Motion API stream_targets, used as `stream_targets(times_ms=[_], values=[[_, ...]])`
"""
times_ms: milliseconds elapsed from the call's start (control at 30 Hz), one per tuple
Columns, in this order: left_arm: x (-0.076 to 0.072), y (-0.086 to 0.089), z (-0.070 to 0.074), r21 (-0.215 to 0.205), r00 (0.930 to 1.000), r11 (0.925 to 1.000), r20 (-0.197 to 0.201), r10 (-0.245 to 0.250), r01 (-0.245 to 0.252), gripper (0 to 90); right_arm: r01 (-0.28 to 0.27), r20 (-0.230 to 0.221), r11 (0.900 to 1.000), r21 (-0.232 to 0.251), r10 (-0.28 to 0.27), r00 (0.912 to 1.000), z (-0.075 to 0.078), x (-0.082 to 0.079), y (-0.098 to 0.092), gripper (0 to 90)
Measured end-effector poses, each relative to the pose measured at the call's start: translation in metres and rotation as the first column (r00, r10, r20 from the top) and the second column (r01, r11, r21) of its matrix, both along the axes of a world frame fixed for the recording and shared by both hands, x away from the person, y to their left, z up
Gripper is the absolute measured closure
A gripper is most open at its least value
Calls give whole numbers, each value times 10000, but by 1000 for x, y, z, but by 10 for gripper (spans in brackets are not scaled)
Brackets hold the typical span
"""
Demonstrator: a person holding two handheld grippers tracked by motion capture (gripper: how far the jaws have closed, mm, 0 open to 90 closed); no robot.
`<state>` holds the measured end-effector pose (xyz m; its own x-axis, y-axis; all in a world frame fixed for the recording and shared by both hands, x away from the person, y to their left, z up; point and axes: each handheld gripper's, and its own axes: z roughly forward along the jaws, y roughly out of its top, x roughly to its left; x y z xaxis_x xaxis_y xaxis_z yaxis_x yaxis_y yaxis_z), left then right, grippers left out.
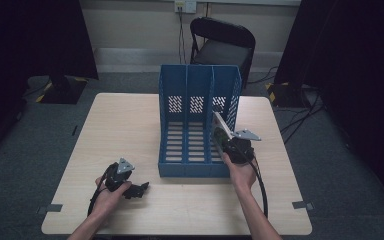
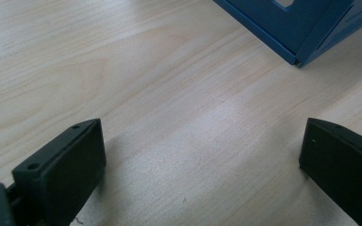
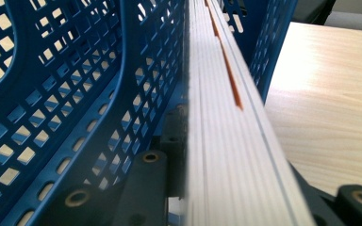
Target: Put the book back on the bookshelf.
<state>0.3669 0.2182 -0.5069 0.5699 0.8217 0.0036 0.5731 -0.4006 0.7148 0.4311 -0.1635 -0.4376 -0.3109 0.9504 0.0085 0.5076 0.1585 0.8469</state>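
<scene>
Book (image 3: 226, 141) clamped on edge between the jaws of the right gripper (image 1: 228, 141) sits in the rightmost slot of the blue file rack (image 1: 187, 95), at about one o'clock from the table's (image 1: 130, 125) middle. At eight o'clock the left gripper (image 1: 141, 190) rests on the bare wood with its jaws wide apart and nothing between them. The rack stands upright at the centre, with a black chair (image 1: 225, 42) behind it at twelve o'clock.

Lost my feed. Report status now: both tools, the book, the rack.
Left tool open, idle on table. Right tool shut on book, feeding it into blue rack, rightmost slot. Slot dividers close on both sides; nothing else obstructing.
</scene>
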Motion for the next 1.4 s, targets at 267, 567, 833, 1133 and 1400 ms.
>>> stream_targets(times_ms=[267,567,833,1133,1400], values=[[0,0,0,8,10000,10000,-12,-8,8,4,-127,162,9999,-91,128,9998,3,-5,1,699],[1,0,0,-32,10000,10000,-50,-10,10,0,-308,332,9992,266,299,9990,5,-11,4,583],[0,-1,0,-15,10000,10000,-30,-4,4,1,-248,925,9941,1056,150,9956,6,-15,3,642],[0,-1,0,-10,10000,10000,-18,1,-2,3,-39,687,9982,601,-3,9976,0,-7,8,693],[0,-1,0,-2,10000,10000,-17,-2,2,3,754,784,9954,596,-800,9937,-1,-6,5,765]])
